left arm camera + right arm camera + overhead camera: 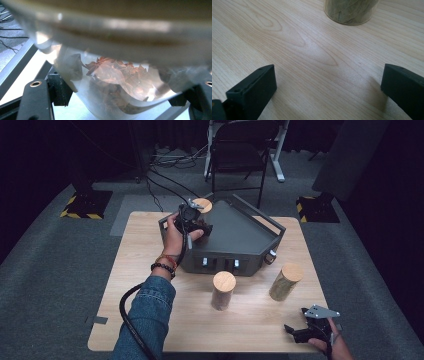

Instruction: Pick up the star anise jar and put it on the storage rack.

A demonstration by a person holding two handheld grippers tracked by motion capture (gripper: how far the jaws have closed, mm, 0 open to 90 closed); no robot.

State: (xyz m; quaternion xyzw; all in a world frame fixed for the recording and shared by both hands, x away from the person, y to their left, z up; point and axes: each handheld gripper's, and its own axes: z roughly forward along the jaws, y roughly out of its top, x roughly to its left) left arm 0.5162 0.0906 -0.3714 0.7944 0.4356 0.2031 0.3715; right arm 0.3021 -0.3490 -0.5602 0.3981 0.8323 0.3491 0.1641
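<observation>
While the high view looks down on the counter [150, 315], the left gripper [196, 222] sits at about 11 o'clock of the counter's centre, over the left rear corner of a dark grey rack [235, 237]. It pinches a clear jar [202, 206] with a round wooden lid; the lid face is tipped toward the camera, so the jar's long axis leans off vertical, though the exact angle cannot be told. The rack is angular, matte, with a raised rail along its back edge. Two more jars stand on the counter: one [223, 290] at 6 o'clock of the rack, upright, and one [285, 281] at 4 o'clock, leaning slightly. Both are cylinders with pale flat wooden lids. The right gripper [299, 330] rests at 5 o'clock, near the counter's front edge, well apart from the jars.

In the left gripper view, the black jaws press against the clear jar [112, 82] from both sides. Its wall is smooth and glossy; brown, star-shaped dried pieces lie inside. The wooden lid spans the top edge, blurred.

In the right gripper view, the jaws stand spread wide over bare, light wood-grain counter [307, 57]. The base of a clear jar [350, 11] holding green-brown leaves stands at 12 o'clock, apart from the jaws.
</observation>
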